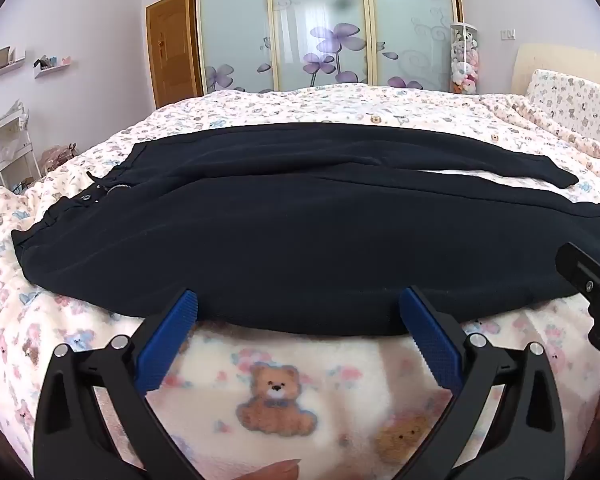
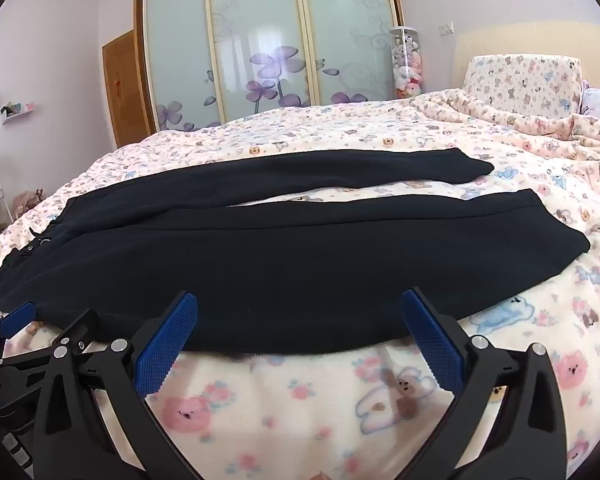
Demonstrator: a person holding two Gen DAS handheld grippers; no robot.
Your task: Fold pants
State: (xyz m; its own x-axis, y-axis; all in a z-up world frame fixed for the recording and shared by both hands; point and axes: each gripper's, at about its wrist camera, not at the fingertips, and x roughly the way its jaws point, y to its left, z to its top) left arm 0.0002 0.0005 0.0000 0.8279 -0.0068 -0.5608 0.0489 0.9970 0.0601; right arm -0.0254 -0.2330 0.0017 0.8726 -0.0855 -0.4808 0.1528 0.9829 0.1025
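Dark navy pants (image 1: 284, 216) lie flat across the bed, waistband to the left, both legs running right and slightly apart; they also show in the right wrist view (image 2: 260, 248). My left gripper (image 1: 298, 308) is open, its blue fingertips at the near edge of the pants, holding nothing. My right gripper (image 2: 298, 308) is open too, at the near edge of the nearer leg, empty. The right gripper shows at the right edge of the left wrist view (image 1: 596, 280); the left gripper shows at the lower left of the right wrist view (image 2: 16, 320).
The bed is covered by a cream blanket with teddy bears (image 1: 276, 392). Pillows (image 2: 524, 80) and a headboard are at the far right. A sliding-door wardrobe (image 1: 320, 28), a jar of plush toys (image 1: 464, 60) and a wooden door (image 1: 168, 48) stand behind.
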